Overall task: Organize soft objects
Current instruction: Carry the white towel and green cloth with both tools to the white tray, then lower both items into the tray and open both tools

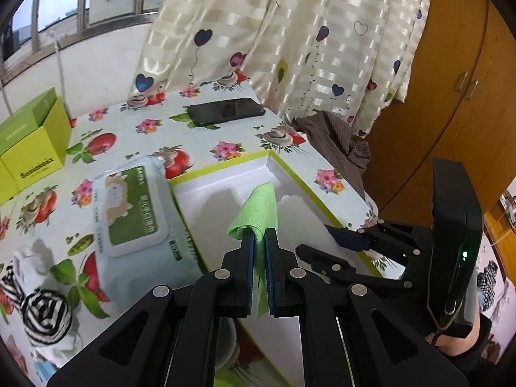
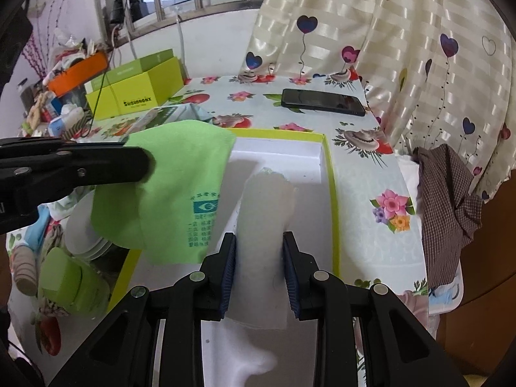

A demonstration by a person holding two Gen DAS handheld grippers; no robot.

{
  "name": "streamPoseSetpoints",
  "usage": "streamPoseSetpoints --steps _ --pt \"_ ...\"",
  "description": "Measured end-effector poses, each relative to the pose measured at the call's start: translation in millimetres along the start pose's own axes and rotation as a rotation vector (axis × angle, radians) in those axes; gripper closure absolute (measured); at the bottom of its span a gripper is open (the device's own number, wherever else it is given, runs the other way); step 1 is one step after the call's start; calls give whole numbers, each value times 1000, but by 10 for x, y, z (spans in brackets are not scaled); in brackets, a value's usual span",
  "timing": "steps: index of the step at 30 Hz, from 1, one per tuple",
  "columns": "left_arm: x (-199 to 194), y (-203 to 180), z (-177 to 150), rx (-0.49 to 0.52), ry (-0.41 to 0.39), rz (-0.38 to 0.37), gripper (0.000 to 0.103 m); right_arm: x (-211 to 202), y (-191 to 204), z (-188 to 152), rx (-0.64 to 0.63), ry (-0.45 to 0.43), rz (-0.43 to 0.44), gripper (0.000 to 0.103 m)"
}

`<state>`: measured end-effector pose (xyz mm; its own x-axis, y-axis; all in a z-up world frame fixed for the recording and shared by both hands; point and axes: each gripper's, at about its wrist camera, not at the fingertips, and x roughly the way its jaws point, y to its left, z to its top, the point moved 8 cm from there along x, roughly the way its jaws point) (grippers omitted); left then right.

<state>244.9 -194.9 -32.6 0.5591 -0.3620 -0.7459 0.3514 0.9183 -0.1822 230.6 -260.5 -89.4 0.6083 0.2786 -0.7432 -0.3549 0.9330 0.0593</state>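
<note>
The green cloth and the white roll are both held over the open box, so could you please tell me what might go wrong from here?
1. The green cloth hangs loosely from the left tongs; it could drape over the box rim.
2. The white roll in the right tongs looks soft and might unroll when released.
3. The two tongs are close and could collide.

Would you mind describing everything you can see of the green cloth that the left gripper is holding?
The green cloth is a thin, light-green fabric, finely textured like a wiping cloth, with a printed teal logo and lines of small text near one edge. It hangs draped and folded, not spread flat. The left gripper is shut on it, its blue pads pinching a fold so that cloth sticks out above and trails below the fingers. It is held over the shallow white box with the yellow-green rim, beside the white roll in the right gripper.
</note>
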Motion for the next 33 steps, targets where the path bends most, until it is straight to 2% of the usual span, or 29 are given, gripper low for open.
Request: streamPoseSetpoints --steps 1,3,6,10,15,25,33 --pt "30 6 12 -3 6 -2 96 8 -8 -6 3 3 0 74" --pt "96 -6 36 0 19 -21 96 22 -19 -20 5 13 -3 64" --pt "172 -16 26 5 44 -34 96 3 -35 -28 6 11 -14 54" --pt "196 5 23 -4 55 -47 92 -31 -61 -32 12 4 -26 52" --pt "205 60 44 -19 58 -45 73 -69 -69 -42 22 -3 -27 52" --pt "-14 74 -4 -30 30 -26 73 -244 -25 -58 29 -23 -36 52" --pt "-381 50 -123 -16 -15 -20 73 -520 127 -91 23 -56 -32 50"
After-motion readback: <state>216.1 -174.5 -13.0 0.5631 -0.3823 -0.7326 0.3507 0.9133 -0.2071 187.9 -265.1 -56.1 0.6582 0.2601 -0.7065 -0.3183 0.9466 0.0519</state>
